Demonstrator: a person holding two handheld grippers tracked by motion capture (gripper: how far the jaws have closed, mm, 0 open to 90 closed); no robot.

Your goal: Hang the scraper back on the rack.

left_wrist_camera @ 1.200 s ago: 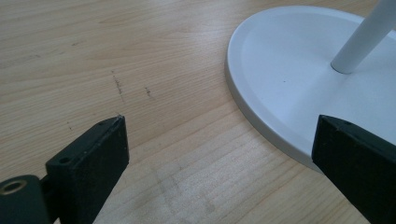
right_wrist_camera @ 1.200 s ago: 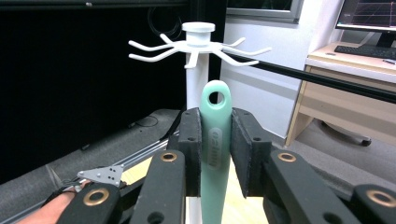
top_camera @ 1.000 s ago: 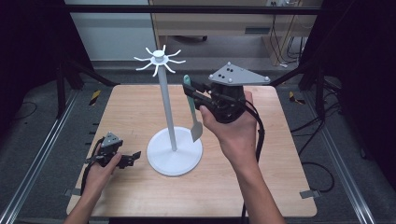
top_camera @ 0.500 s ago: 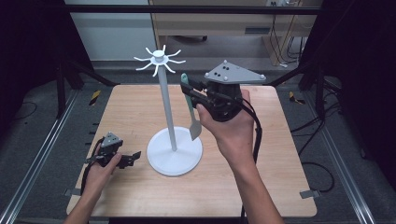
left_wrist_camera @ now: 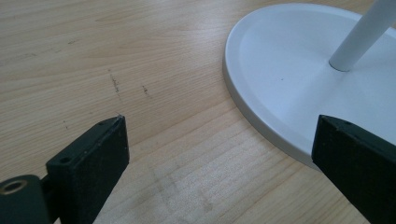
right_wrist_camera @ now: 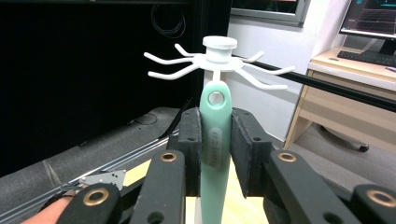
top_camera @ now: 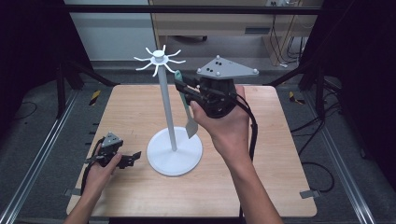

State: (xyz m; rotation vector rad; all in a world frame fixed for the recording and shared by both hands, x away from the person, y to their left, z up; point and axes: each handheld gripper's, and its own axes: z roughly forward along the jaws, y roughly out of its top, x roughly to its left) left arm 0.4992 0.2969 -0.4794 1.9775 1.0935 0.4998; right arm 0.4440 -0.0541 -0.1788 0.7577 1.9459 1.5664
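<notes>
A white hook stand (top_camera: 168, 109) rises from a round base (top_camera: 175, 151) in the middle of the table, and its crown of hooks (top_camera: 159, 58) is at the top. My right gripper (top_camera: 185, 88) is held high just right of the pole, shut on a spatula's mint-green handle (top_camera: 182, 93); the grey blade (top_camera: 191, 128) hangs down. In the right gripper view the handle (right_wrist_camera: 215, 140) stands upright between the pads, its hanging hole just under the hooks (right_wrist_camera: 219, 58). My left gripper (top_camera: 133, 156) rests open on the table, left of the base (left_wrist_camera: 289, 70).
The wooden table (top_camera: 140, 107) has bare room on the left and right of the stand. Metal frame rails (top_camera: 42, 149) run along both sides. A desk with a monitor (right_wrist_camera: 369, 18) stands beyond the table.
The right gripper has carried the spatula slightly left, nearer the top of the pole. The left hand has stayed put.
</notes>
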